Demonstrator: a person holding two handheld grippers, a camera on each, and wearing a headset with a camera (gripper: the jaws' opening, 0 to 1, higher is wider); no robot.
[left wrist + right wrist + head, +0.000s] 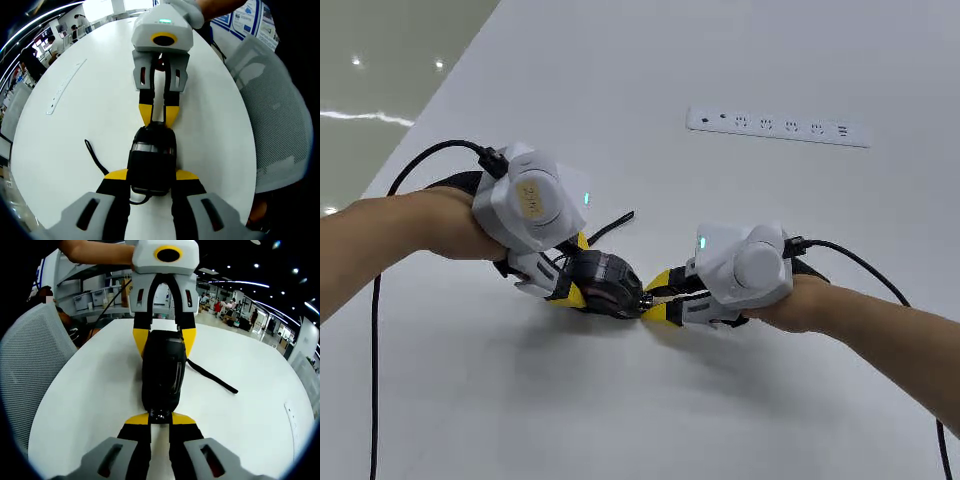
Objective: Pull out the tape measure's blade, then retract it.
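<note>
A black tape measure [607, 283] lies on the white table [720, 60] between the two grippers. My left gripper [578, 270] is shut on its body, one yellow-tipped finger on each side [152, 176]. From the opposite side, my right gripper [653, 297] is shut on the blade's end hook [160, 415] at the case mouth, with its yellow tips nearly touching [160, 420]. No length of blade shows outside the case [162, 367]. The tape measure's black wrist strap [212, 377] trails across the table.
A white power strip [778, 127] lies on the far side of the table. Black cables [375, 330] run from both grippers. A grey mesh chair [280, 125] stands at the table's edge. Bare tabletop surrounds the grippers.
</note>
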